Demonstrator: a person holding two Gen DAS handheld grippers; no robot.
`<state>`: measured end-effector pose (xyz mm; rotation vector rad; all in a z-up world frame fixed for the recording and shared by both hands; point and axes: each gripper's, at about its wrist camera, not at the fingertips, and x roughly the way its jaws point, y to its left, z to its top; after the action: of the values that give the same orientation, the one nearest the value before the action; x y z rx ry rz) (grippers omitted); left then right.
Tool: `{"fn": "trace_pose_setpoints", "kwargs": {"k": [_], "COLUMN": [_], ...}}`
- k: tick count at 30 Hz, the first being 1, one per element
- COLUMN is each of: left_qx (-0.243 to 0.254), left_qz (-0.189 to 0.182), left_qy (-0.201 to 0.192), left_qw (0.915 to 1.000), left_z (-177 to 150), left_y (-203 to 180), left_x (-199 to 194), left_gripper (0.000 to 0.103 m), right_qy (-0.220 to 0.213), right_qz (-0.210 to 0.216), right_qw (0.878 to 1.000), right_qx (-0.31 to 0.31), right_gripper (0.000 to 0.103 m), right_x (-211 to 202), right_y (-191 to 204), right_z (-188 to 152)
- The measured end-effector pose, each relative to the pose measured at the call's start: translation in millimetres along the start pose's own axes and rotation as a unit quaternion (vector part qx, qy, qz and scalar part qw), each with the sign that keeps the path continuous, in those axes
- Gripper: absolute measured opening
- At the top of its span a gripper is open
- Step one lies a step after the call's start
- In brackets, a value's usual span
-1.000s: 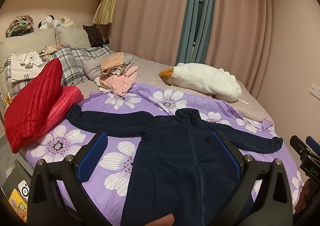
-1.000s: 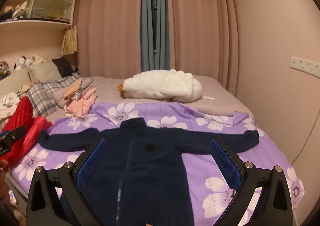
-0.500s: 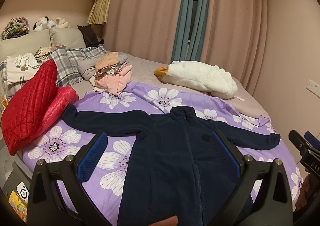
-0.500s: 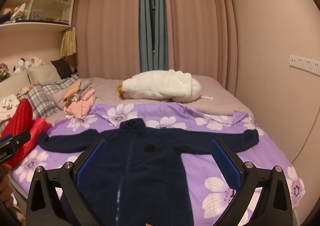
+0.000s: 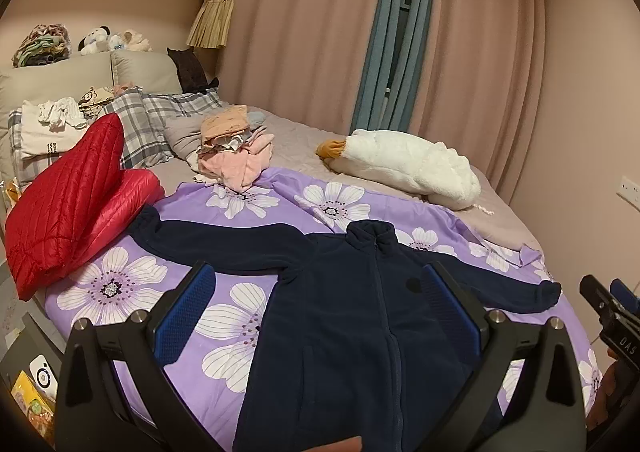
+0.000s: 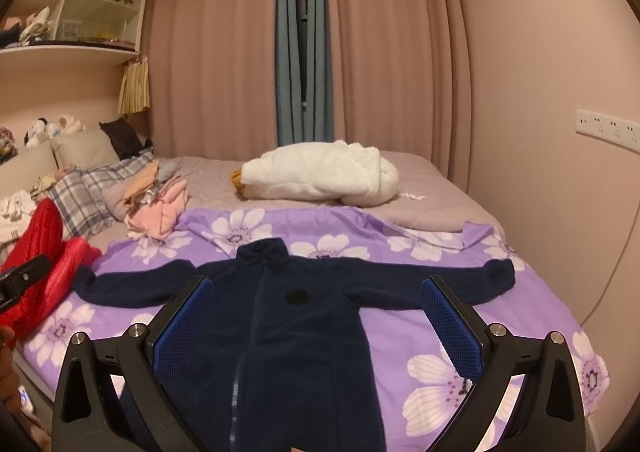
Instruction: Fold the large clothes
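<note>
"DAS" reads on the right gripper (image 5: 612, 316); both it and the left gripper (image 5: 316, 308) gape wide, empty, above the jacket (image 6: 280, 332).

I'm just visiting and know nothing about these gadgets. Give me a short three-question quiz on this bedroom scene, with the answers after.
1. True or false: the navy fleece jacket lies face up with both sleeves spread out on the purple floral sheet.
2. Which thing sits beyond the jacket's collar, near the curtains? A) white goose plush B) red quilted jacket C) plaid pillow
3. Fill in: the fingers of the left gripper and those of the right gripper are both ____, holding nothing.

Key: 1 true; 2 A; 3 open.
</note>
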<state>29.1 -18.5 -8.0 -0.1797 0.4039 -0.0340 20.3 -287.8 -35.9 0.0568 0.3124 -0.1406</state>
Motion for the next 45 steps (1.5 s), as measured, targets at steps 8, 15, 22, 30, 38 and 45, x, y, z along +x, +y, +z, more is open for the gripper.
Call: {"fn": "trace_pose_setpoints", "kwargs": {"k": [8,15,22,30,38,45], "left_qx": [0.007,0.007,0.014,0.015,0.006,-0.024], "left_qz": [-0.005,-0.006,-0.007,-0.012,-0.011,-0.037], "left_qy": [-0.006,-0.011,-0.009,-0.011,0.001,0.021], "left_qw": [0.9999,0.9999,0.9998,0.9997,0.9999,0.9988], "left_z": [-2.6,-3.4,-4.7,-5.0,-3.2,5.1], "left_y": [-3.0,-4.5,-10.1,-12.4,-11.2,4.5], "left_x": [-4.1,-6.7,-6.5,-7.7,4.1,41.2], "left_gripper": [0.103,0.103,0.103,0.103,0.103,0.102], "right_qy": [-0.005,-0.011,-0.012,-0.011,0.001,0.027], "right_qz": [0.002,0.002,0.003,0.005,0.015,0.018], "right_qw": [1.0,1.0,1.0,1.0,1.0,0.999], "right_qx": [-0.005,-0.006,-0.006,-0.011,-0.005,-0.002], "right_gripper": [0.102,0.102,0.102,0.102,0.102,0.102], "right_x": [-0.2,-4.7,-5.2,-4.4,1.0,30.7], "right_y": [-0.4,0.1,-0.2,-1.1,-0.5,-14.2], "right_z": [-1.4,-2.0,-1.8,-0.1,-0.7,-2.1]}}
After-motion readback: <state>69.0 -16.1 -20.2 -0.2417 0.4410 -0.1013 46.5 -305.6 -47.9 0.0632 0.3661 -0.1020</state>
